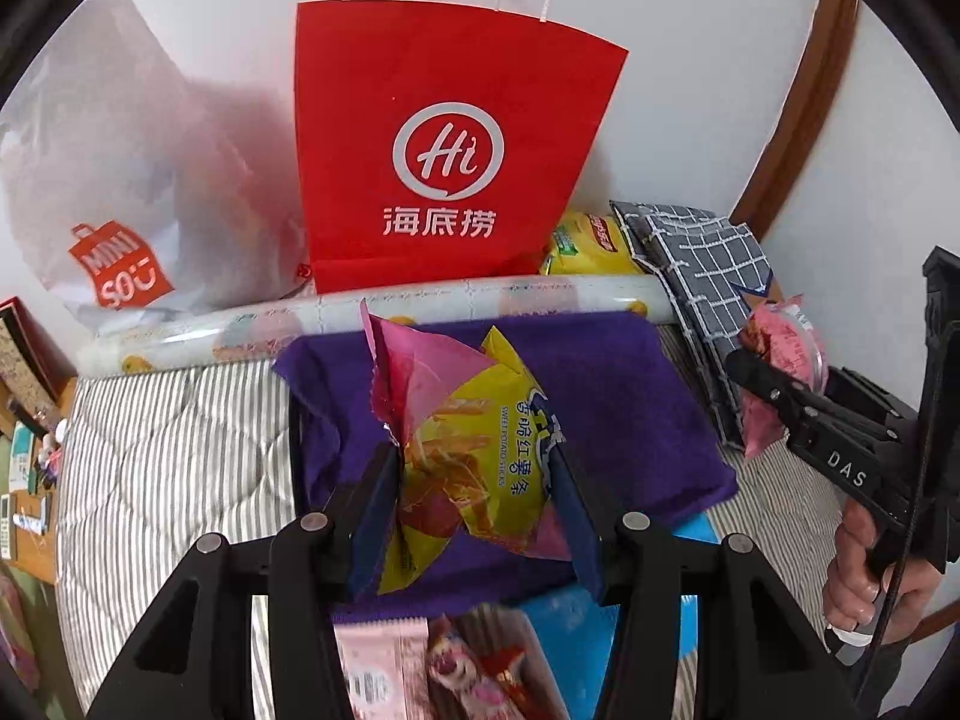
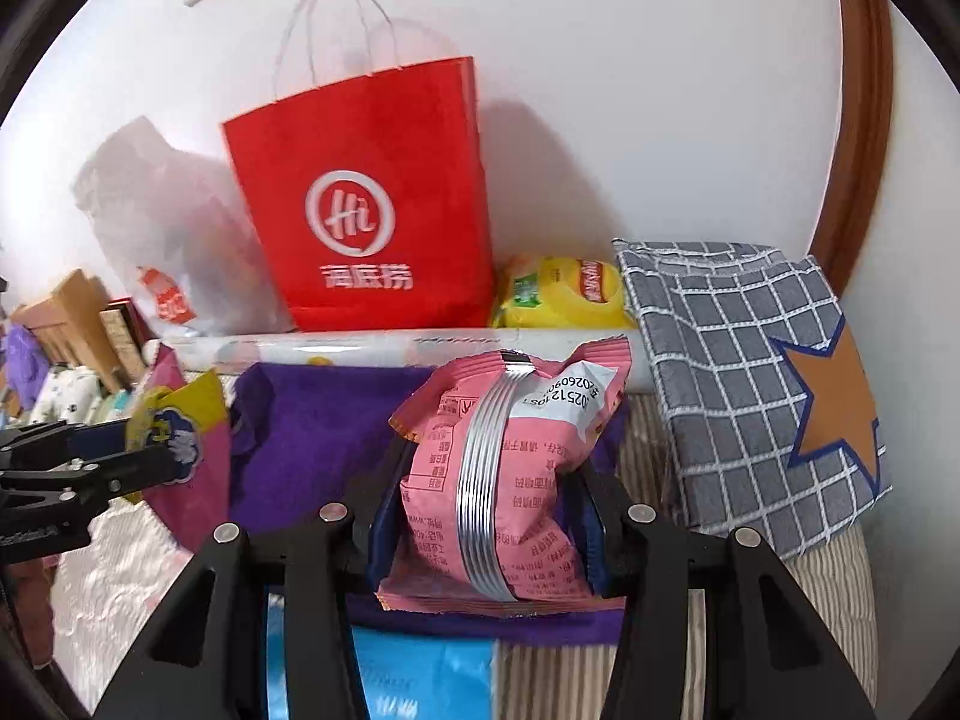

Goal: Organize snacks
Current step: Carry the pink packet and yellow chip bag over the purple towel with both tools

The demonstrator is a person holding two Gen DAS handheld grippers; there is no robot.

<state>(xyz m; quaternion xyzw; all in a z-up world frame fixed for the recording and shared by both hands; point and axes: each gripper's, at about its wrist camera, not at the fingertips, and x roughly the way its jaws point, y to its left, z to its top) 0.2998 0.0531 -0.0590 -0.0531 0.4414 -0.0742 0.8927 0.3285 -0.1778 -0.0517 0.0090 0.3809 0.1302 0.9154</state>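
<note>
My left gripper point(image 1: 474, 480) is shut on a yellow and pink bag of sweet potato sticks point(image 1: 474, 450) and holds it above a purple cloth point(image 1: 630, 396). It also shows at the left of the right wrist view point(image 2: 162, 456). My right gripper point(image 2: 486, 498) is shut on a pink snack packet point(image 2: 504, 480) with a silver seam, held above the same purple cloth point(image 2: 312, 438). The right gripper and pink packet point(image 1: 780, 360) show at the right of the left wrist view. A red paper bag point(image 1: 444, 138) stands upright against the wall behind the cloth.
A white plastic bag point(image 1: 120, 192) leans left of the red bag. A yellow packet point(image 2: 564, 294) lies right of it. A rolled sheet point(image 1: 372, 312) lies along the cloth's far edge. A grey checked cloth with a star point(image 2: 750, 390) sits right. More snack packets point(image 1: 450, 666) lie below on the striped bedding.
</note>
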